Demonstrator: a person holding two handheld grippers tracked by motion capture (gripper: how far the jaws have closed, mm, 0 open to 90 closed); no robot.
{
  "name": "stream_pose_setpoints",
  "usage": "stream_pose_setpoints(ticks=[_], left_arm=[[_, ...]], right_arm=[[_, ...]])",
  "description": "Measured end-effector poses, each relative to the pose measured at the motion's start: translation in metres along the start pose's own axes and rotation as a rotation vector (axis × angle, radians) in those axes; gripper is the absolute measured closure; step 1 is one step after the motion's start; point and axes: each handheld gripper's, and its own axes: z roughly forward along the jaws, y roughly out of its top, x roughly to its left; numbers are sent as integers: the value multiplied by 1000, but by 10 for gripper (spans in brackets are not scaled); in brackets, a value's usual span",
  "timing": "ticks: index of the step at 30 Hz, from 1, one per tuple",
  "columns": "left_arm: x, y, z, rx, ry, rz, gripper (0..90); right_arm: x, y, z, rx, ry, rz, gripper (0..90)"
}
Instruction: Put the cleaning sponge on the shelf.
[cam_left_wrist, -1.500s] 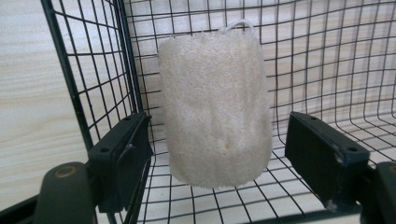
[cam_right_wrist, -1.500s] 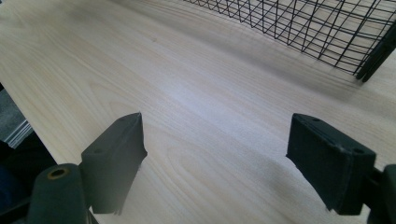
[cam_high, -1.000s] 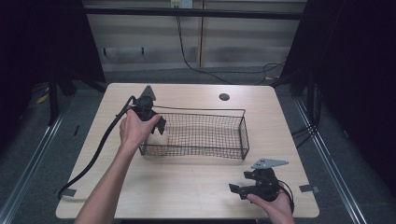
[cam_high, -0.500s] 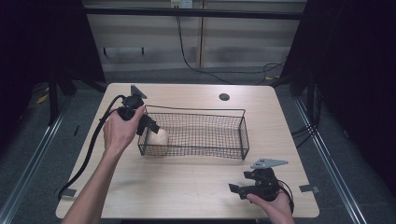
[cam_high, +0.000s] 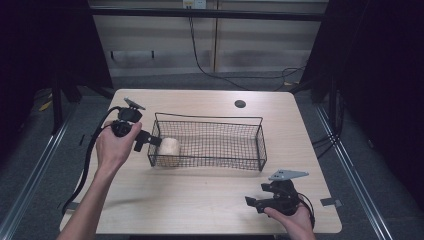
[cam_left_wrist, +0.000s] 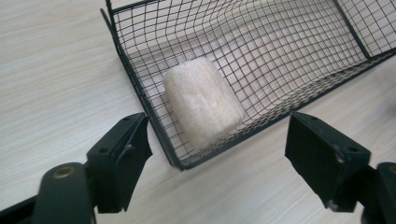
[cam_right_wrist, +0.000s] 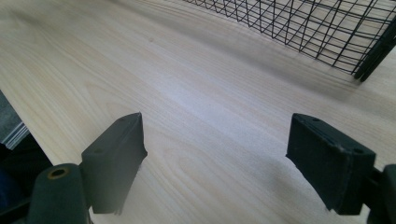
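while parted, left gripper (cam_left_wrist: 217, 154) faces sponge (cam_left_wrist: 203, 101).

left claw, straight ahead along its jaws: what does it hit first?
Probably the wire basket at its near corner; the pale foam block lies just behind the mesh. The left claw is open; depth is uncertain.

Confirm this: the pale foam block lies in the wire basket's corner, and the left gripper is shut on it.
Not quite. The pale foam block does lie in the wire basket's corner, but the left gripper is open and clear of it, outside the basket, as the left gripper view shows.
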Motion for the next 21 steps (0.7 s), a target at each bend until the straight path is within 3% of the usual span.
stream_pose_setpoints(ticks=[4, 7, 17, 20, 21], left_arm=[[6, -11, -10, -38, -21, 9, 210], [7, -16, -13, -33, -19, 7, 205], [12, -48, -22, -103, -10, 18, 206], [12, -61, -24, -144, -12, 18, 206], [14, -69, -25, -150, -39, 18, 207]], right_arm=[[0, 0, 1, 1, 1, -4, 188], [0, 0, 1, 3, -3, 0, 189], [0, 0, 2, 2, -4, -2, 189], [1, 0, 1, 2, -5, -2, 189], [1, 0, 1, 3, -6, 0, 188]])
